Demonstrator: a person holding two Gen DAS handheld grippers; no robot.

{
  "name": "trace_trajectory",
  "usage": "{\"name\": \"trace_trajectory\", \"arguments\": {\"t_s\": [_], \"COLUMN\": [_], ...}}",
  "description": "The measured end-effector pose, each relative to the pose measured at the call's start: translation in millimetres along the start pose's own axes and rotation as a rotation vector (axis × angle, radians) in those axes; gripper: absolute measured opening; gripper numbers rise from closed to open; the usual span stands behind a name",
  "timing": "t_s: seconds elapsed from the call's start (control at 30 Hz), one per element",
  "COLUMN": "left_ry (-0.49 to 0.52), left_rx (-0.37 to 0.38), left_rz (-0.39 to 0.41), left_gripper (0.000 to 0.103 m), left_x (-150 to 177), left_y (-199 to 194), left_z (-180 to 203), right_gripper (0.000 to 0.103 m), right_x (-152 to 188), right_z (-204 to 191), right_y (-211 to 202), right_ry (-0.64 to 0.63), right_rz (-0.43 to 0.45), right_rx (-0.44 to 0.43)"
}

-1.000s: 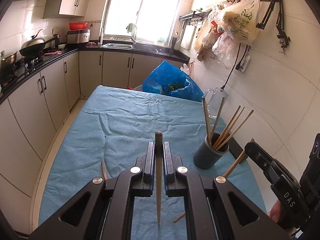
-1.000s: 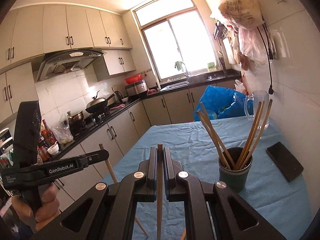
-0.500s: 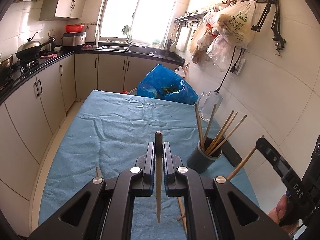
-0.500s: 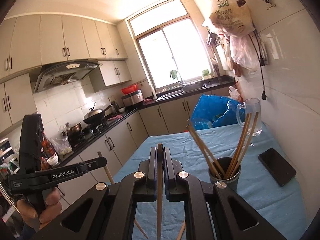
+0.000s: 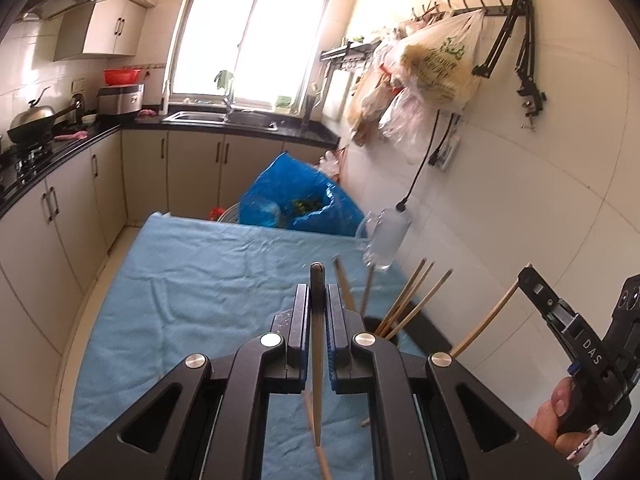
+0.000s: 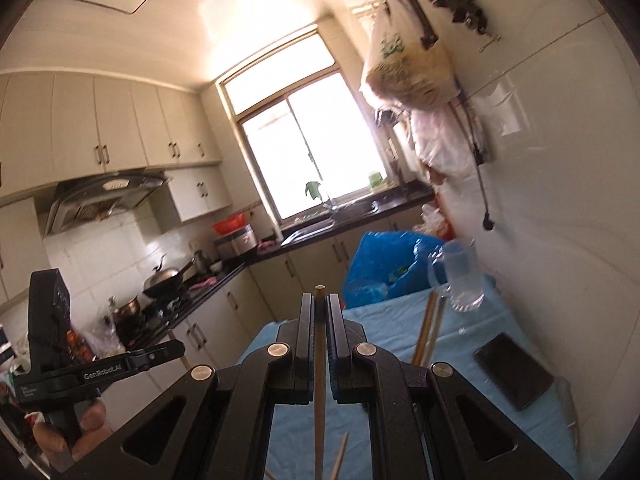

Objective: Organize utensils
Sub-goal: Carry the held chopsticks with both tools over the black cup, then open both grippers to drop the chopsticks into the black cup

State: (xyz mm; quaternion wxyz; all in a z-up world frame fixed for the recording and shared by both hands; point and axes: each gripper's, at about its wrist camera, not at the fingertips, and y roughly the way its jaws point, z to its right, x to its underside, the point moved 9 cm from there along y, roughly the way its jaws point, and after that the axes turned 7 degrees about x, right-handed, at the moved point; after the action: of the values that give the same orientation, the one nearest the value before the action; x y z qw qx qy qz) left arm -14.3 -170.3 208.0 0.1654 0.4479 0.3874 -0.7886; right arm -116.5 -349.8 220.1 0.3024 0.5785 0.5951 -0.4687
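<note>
Blue-clothed tabletop (image 5: pixel 192 280): holder (image 5: pixel 374 326) with chopsticks, glass mug (image 6: pixel 460 280), phone (image 6: pixel 514 370) by wall. Left tool (image 5: pixel 319 300) and right tool (image 6: pixel 319 312) each clamped on one chopstick (image 5: pixel 317 380).

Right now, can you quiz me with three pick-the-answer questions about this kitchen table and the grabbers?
1. Where is the dark holder with chopsticks?
A) on the stove
B) on the table by the wall
C) in the sink

2. What colour is the tablecloth?
A) red
B) blue
C) yellow

3. What is the left gripper doing?
A) hanging open
B) shut on a chopstick
C) holding a cup

Answers: 1 B, the holder stands on the cloth at the wall side. 2 B, the cloth is light blue. 3 B, its jaws pinch one stick.
</note>
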Motion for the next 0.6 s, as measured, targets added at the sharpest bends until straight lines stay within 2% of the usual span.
{"name": "trace_trajectory", "arguments": {"t_s": [0.2,0.4,0.6], "left_ry": [-0.024,-0.042,-0.065], "left_rx": [0.043,0.079,0.075], "left_rz": [0.035,0.072,0.086], "left_gripper": [0.007,0.007,0.007], "left_x": [-32,-57,-64], "left_y": [15,36,71], "left_z": [20,38,44], "right_gripper": [0.006,0.006,0.006], "right_x": [-31,-52,-60], "right_z": [17,35,48], "right_y": [2,18,38], "right_ry": [0.006,0.017,0.017], "right_rz": [0.060,0.084,0.097], "right_rx": [0.056,0.095,0.129]}}
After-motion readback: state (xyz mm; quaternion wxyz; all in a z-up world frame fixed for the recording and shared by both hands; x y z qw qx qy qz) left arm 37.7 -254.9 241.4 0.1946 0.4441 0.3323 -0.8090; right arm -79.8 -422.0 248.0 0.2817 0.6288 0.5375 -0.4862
